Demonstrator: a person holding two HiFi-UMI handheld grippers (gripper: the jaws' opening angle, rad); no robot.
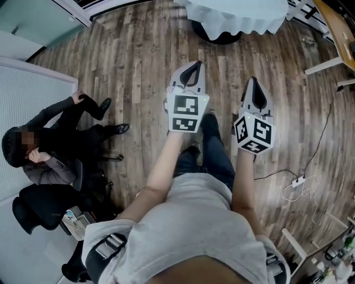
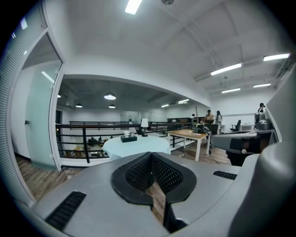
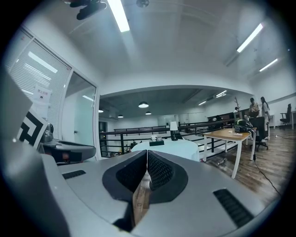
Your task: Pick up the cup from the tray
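Wood floor (image 1: 138,66) fills the head view, and we stand on it with both grippers held out ahead, nothing in reach. The round table (image 1: 238,16) under a pale cloth sits at the top edge, well apart from us. The left gripper (image 1: 195,64) has its fingers pressed together at the tip with nothing between them, and its own view confirms that (image 2: 151,157). The right gripper (image 1: 253,81) is the same, fingers pressed together and empty (image 3: 147,155). On the table (image 2: 138,147) we see a dark tray (image 2: 129,139) with the cup (image 2: 126,134) standing upright on it and a lamp (image 2: 144,123) just beside. The right gripper view shows the same set: tray (image 3: 157,143), cup (image 3: 154,138). The cup is small and white, too far off to tell whether it has a handle. We judge it ceramic: light, stiff, smooth-walled so a bit slippery, and breakable if dropped or knocked. We'd open the fingers, pinch across the wall near the rim or straddle the body, squeeze gently and lift straight up clear of the tray, watching the lamp next to it
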